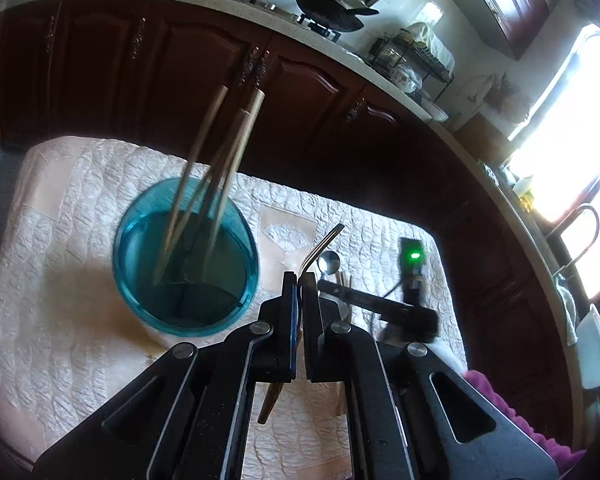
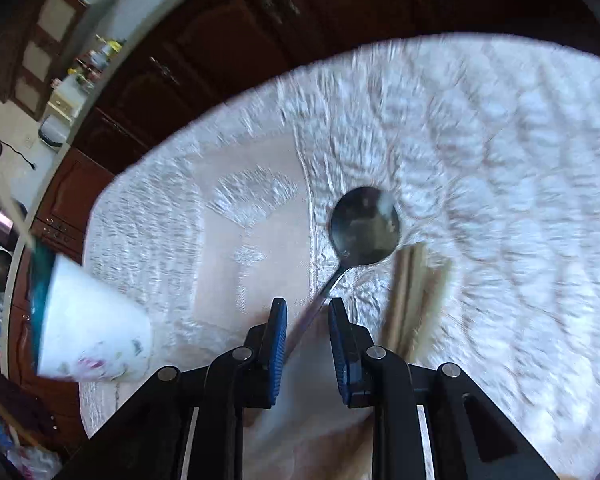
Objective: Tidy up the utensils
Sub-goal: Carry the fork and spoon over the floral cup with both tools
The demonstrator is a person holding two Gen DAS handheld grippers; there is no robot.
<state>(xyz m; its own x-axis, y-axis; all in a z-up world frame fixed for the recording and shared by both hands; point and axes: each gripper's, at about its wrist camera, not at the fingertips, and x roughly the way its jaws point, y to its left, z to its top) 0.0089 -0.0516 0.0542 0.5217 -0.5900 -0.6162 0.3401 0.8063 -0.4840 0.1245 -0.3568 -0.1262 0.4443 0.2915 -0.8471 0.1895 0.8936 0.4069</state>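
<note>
Wooden chopsticks, three, in one cup; one spoon.

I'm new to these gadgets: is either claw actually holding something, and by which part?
The left gripper pinches a fork by its neck. The right gripper is open around the spoon's handle, gripping nothing.

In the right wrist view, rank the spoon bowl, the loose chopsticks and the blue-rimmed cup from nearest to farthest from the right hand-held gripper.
From the right hand-held gripper, whose jaws are open:
1. Loose chopsticks, just right of the right finger, lying on the quilted cloth.
2. Spoon bowl, ahead and slightly right; its handle runs back between the fingers.
3. Blue-rimmed cup, far left at the cloth's edge.
</note>
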